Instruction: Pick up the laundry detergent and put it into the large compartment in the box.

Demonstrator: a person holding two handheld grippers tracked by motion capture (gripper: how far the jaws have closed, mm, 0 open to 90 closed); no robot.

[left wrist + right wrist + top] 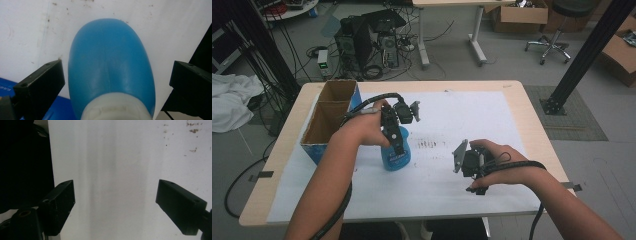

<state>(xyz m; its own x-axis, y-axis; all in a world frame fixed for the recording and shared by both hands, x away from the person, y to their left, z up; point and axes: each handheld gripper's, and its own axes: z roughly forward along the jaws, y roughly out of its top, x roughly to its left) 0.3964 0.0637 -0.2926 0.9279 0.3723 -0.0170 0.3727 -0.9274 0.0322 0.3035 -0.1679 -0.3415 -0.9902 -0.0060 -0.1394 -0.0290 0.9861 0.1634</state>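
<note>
Blue bottle (395,152) stands upright on the white sheet (492,120), at 9 o'clock from table centre, cardboard box (329,117) at its 10 o'clock. Left gripper (398,145) straddles the bottle, jaws spread, not touching. Right gripper (475,189), at 5 o'clock, jaws wide apart, nothing between.

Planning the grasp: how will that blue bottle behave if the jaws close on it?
The blue bottle looks smooth and rounded, so it may slip. It stands upright on the white paper, probably tippable. The left hand-held gripper straddles it, jaws apart.
</note>
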